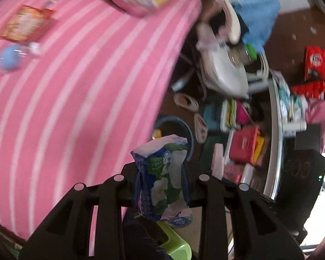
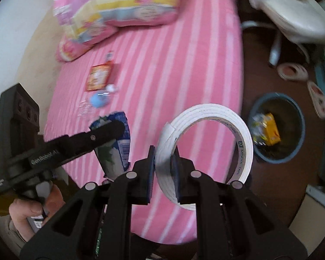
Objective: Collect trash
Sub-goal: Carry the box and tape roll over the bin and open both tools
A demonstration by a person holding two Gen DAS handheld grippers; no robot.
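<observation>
Tape roll (image 2: 208, 149) was clamped in right gripper (image 2: 163, 169); left gripper (image 1: 160, 184) pinched a crumpled wrapper (image 1: 162, 173), trash bin (image 2: 277, 127) near the bed's right.

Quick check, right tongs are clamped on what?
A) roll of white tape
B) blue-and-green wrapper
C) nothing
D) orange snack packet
A: in the right wrist view the right tongs pinch the wall of the roll of white tape, one pad outside and one inside the ring; the blue-and-green wrapper sits in the left tongs instead.
</observation>
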